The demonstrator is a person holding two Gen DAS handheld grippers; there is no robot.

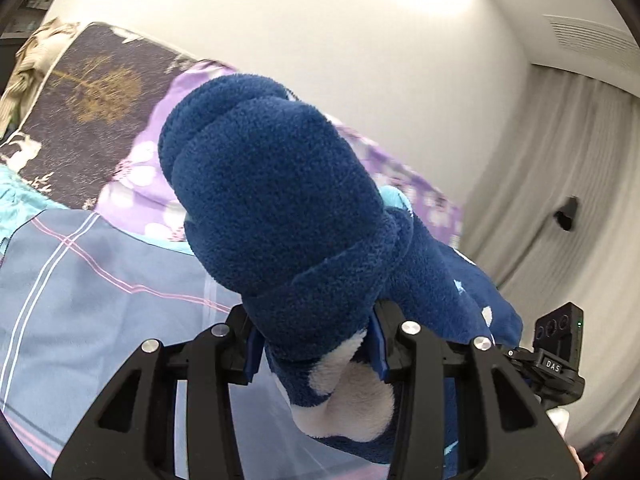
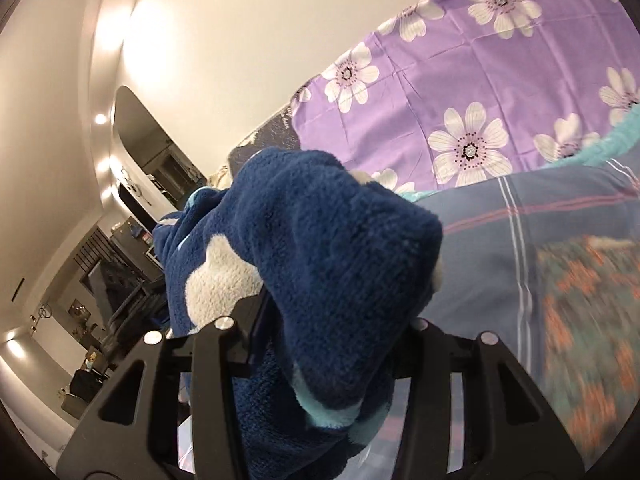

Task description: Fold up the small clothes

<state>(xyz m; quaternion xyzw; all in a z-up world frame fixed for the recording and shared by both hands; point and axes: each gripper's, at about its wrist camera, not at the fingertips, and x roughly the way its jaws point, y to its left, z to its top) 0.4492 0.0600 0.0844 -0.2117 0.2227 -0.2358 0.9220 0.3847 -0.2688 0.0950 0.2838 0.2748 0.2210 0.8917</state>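
Fleece (image 1: 280, 200), navy with white stars, is bunched up above the bed (image 1: 100, 280), pinched by both grippers: left (image 1: 316, 352) at 6 o'clock, right (image 2: 332, 344) too, jaws half closed.

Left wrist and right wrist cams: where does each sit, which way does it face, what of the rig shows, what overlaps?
Left wrist: on the left gripper, looking along its fingers across the bed to a white wall and curtain; the jaws clamp the navy fleece garment.
Right wrist: on the right gripper, facing the purple floral sheet and a room beyond; jaws clamp the same fleece.
Shared: fleece, floral sheet, striped blue cover.
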